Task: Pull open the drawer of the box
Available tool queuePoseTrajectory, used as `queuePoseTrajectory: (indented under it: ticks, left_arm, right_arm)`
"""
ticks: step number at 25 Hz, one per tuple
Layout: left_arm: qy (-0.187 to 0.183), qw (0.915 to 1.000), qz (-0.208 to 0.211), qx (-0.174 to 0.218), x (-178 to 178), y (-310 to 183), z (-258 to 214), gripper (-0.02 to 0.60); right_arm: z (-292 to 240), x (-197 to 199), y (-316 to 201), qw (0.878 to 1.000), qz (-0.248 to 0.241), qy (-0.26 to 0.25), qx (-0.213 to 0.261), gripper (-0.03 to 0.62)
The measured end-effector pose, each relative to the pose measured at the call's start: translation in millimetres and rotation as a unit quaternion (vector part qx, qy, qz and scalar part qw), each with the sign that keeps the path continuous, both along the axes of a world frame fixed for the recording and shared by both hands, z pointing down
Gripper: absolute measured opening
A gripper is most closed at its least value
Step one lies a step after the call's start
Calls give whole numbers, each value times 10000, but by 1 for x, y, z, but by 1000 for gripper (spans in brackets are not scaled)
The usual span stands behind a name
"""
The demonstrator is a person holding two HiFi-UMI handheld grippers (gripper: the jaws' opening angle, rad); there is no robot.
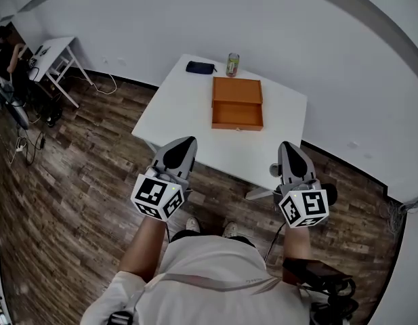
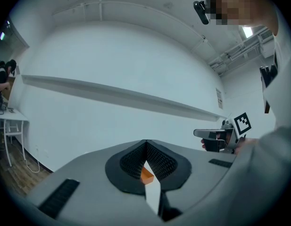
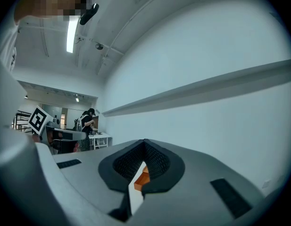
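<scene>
The right hand-held gripper (image 1: 288, 146), jaws together, hangs well short of the box (image 1: 237, 95).

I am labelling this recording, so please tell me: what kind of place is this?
Probably an office or lab workroom: bare white walls, a wood-look floor, a white table bearing an orange box, and a person working at a cluttered desk in the far corner.

Table (image 1: 185, 110): it stands in front of you, against the wall.
Box (image 1: 236, 90): on the table, right of the middle.
Drawer (image 1: 237, 117): on the box's near side; it seems to stick out toward you.
Pouch (image 1: 200, 67), jar (image 1: 232, 64): behind the box, the pouch on the left.
Left gripper (image 1: 187, 142), right gripper (image 1: 288, 146): at the table's near edge, well apart from the box.
</scene>
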State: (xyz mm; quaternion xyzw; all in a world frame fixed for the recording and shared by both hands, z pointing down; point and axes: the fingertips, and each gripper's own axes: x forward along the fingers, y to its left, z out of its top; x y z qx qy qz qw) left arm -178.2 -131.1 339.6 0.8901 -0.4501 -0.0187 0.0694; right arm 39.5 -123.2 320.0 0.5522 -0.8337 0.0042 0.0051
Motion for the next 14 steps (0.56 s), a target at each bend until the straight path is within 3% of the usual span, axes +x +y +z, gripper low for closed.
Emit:
queuePoseTrajectory:
  ticks: [14]
  left_arm:
    - [-316, 9993, -47, 175, 16, 7, 2, 9]
  right_arm:
    - [3, 8, -1, 9999, -27, 106, -2, 3]
